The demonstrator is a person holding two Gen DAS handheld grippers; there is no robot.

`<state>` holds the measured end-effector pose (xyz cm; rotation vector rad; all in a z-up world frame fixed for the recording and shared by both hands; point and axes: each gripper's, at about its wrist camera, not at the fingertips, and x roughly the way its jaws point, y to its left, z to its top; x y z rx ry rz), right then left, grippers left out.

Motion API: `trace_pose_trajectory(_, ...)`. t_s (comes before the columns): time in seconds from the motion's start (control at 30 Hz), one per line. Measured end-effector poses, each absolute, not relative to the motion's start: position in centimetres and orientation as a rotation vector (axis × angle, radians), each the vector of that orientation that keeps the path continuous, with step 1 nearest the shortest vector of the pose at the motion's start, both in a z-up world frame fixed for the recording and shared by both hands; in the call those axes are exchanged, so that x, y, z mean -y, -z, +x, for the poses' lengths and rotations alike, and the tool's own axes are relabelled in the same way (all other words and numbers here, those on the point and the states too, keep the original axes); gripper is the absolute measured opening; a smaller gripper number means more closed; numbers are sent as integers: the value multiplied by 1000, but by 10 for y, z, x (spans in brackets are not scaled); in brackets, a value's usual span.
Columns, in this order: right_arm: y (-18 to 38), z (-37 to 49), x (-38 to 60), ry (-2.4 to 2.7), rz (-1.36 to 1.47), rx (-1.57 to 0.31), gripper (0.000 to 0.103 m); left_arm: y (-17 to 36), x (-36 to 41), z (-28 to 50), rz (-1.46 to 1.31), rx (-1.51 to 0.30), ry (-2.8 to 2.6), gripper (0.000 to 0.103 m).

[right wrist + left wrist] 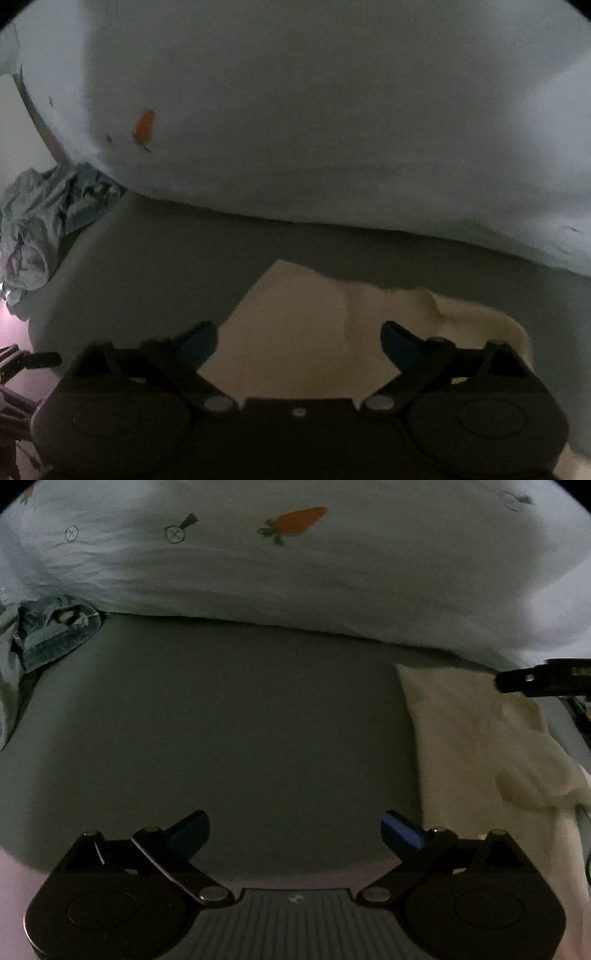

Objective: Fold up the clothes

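A cream garment (476, 746) lies folded on the grey bed sheet (221, 720), at the right of the left wrist view. In the right wrist view the same cream garment (314, 325) lies just beyond my right gripper (299, 343), whose jaws stand wide open above it with no cloth pinched. My left gripper (295, 830) hangs open over bare sheet, to the left of the garment, with nothing between its fingers. A dark part of the other gripper (543, 681) shows at the right edge of the left wrist view.
A pale blue duvet with carrot prints (295, 565) is bunched across the far side. A denim garment (55, 631) lies at the far left, beside a crumpled pale blue cloth (33, 236). The sheet's near edge (22, 867) borders a pinkish floor.
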<state>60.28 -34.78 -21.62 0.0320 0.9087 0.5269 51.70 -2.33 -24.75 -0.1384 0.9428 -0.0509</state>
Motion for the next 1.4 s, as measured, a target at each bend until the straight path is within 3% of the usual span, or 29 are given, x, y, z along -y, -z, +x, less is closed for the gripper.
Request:
trace_pose_trajectory(0.1, 238, 634, 343, -573, 77, -993, 71, 255, 13, 533, -184, -960, 47, 99)
trace_pose_trajectory(0.17, 250, 646, 340, -621, 132, -1046, 32, 258, 10, 540, -212, -962, 48, 99)
trace_pose_trajectory(0.2, 251, 649, 339, -636, 151, -1045, 18, 259, 8, 544, -224, -959, 45, 99)
trace_pose_trajectory(0.27, 252, 652, 337, -670, 194, -1017, 12, 258, 7, 547, -233, -945, 31, 99)
trace_pose_trajectory(0.53, 261, 659, 316, -663, 101, -975, 15, 257, 14, 551, -154, -948, 2, 99)
trace_pose_trajectory(0.6, 255, 652, 314, -635, 53, -951, 30, 253, 20, 548, -123, -938, 4, 99)
trace_pose_trajectory(0.63, 250, 646, 315, -605, 24, -919, 48, 250, 24, 546, -115, -930, 8, 99)
trace_pose_trajectory(0.67, 243, 640, 318, -578, 7, -882, 59, 247, 27, 544, -110, -922, 12, 99)
trace_pose_trajectory(0.87, 197, 589, 373, -428, 98, -734, 77, 230, 63, 542, -58, -896, 73, 99)
trace_pose_trajectory(1.0, 191, 535, 440, -248, 178, -692, 78, 224, 98, 553, 20, -861, 124, 99)
trace_pose_trajectory(1.23, 230, 431, 586, 301, 324, -741, 76, 238, 159, 596, 41, -916, 248, 99)
trace_pose_trajectory(1.4, 251, 392, 637, 529, 370, -734, 76, 253, 200, 621, 133, -959, 276, 99)
